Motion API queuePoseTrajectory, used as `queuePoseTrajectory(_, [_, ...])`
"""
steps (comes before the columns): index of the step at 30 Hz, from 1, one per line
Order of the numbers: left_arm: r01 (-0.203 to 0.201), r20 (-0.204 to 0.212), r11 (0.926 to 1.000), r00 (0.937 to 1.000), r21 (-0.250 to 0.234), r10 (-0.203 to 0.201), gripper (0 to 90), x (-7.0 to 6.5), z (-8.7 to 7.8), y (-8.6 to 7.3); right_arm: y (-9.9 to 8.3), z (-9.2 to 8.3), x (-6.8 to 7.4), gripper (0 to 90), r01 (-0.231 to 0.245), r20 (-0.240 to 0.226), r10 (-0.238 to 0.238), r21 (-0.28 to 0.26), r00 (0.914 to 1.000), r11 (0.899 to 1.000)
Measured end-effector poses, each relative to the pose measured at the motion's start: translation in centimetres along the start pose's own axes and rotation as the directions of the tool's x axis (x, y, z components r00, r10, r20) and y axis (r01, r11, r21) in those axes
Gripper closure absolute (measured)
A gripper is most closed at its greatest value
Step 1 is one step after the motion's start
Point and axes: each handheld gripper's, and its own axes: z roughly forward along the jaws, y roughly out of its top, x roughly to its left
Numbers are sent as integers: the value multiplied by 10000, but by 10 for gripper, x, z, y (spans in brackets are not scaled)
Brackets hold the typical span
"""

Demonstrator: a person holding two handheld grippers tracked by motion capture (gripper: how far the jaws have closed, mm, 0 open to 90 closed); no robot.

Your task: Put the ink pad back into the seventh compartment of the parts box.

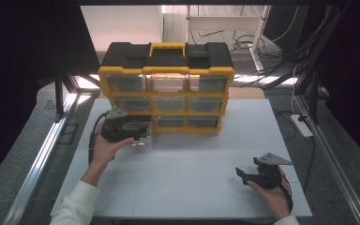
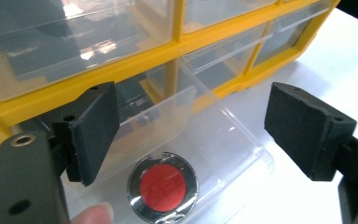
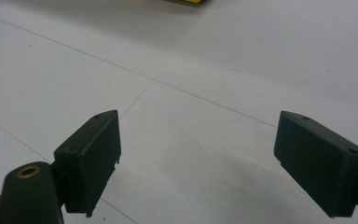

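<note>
Left gripper (image 2: 193, 135) jaws apart over the pulled-out clear drawer (image 2: 205, 140) of the yellow organizer (image 1: 166, 89), red-capped disc (image 2: 163, 186) lying loose inside; lift straight clear before pushing it in, right gripper (image 3: 198, 161) parked agape on the table (image 3: 242, 60).
</note>
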Motion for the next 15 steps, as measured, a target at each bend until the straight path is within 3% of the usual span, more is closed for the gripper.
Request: queuePoseTrajectory(15, [-398,759,9987,9962,-308,420,199,-22,-14,-5,0,-1,0,149,1,-3,-1,-40,10000,10000])
